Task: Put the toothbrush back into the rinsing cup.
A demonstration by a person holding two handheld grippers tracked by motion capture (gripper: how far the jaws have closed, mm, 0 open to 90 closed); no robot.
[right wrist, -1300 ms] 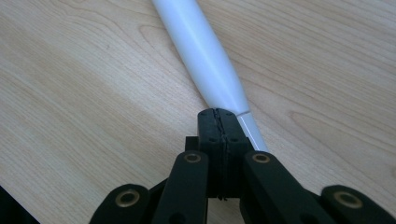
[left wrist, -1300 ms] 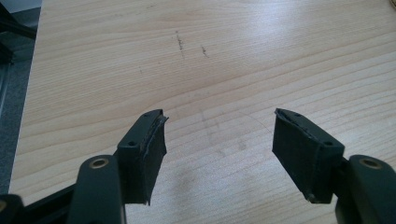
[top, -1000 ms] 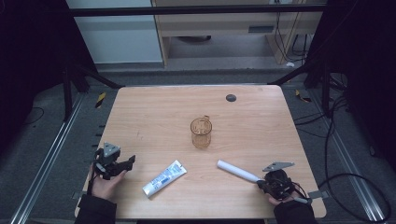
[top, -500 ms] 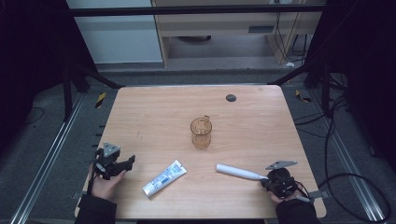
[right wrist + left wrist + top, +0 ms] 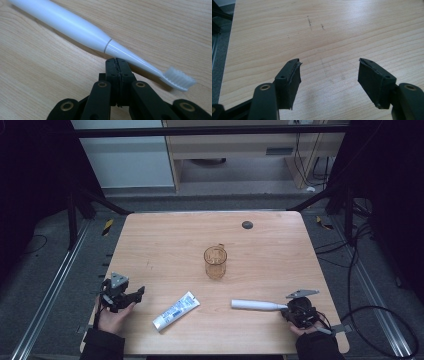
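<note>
White and glossy, the electric toothbrush (image 5: pixel 75 27) lies flat on the wooden table (image 5: pixel 165 245) near its front right corner, bristle head toward our right tongs (image 5: pixel 299 310). In the right gripper view those tongs are pressed fully together with nothing between them, their tips sitting just under the brush's slim neck (touching it or only very close, we cannot tell).

A little further out, the clear amber mug (image 5: pixel 215 262) stands upright and empty at the table's middle, well apart from the brush. The toothpaste tube (image 5: pixel 175 310) lies slantwise near the front edge, between our two hands.

Our left tongs (image 5: pixel 329 75) rest by the front left corner, spread wide over bare wood, holding nothing.

We judge the work barely begun: neither brush nor tube is gripped or in the mug. Probably the brush must be grasped first, so the right tongs will need to open.
</note>
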